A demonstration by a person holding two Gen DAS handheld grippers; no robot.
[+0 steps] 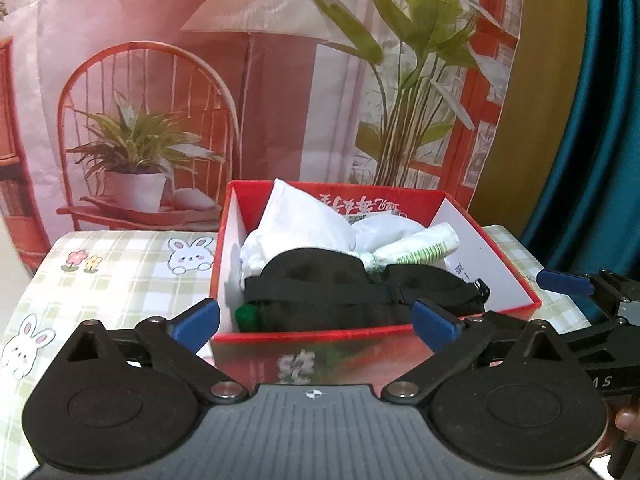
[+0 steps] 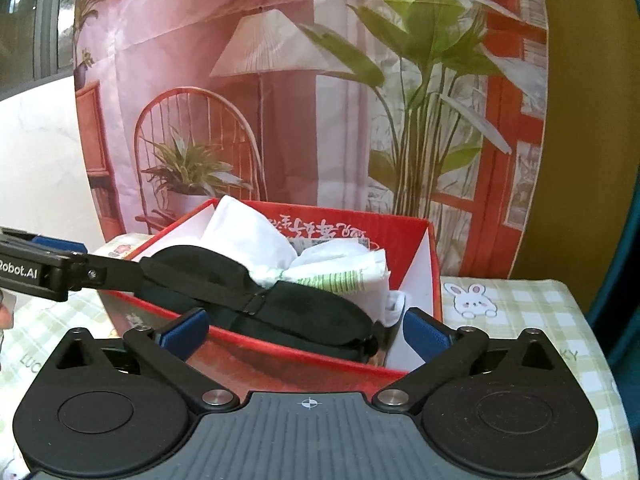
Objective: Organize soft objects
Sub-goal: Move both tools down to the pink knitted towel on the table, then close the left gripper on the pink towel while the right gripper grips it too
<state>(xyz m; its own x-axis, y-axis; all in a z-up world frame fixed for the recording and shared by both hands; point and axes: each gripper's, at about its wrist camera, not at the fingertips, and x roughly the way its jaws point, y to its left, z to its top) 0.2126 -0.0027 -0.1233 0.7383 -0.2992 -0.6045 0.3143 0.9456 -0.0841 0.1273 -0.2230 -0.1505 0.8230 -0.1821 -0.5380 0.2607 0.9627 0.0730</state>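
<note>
Left wrist view: left gripper (image 1: 316, 322) spread wide, blue pads (image 1: 198, 322) apart and holding nothing, poised at the near rim of the red box (image 1: 532, 300). Inside the box, a black eye mask (image 1: 360, 292) lying on top of white cloth (image 1: 304, 216), beside a rolled green-printed packet (image 1: 420, 250) and a scrap of green (image 1: 247, 317) at the near left corner. Box set on a checked bunny-print table (image 1: 104, 280). Right gripper (image 1: 576, 286) visible at the right edge.

Right wrist view: right gripper (image 2: 306, 330) likewise wide open and empty, just before the red box (image 2: 434, 276). Black eye mask (image 2: 256, 300) draped across the white cloth (image 2: 248, 232) inside. Left gripper (image 2: 48, 258) reaching in from the left, beside the box.
</note>
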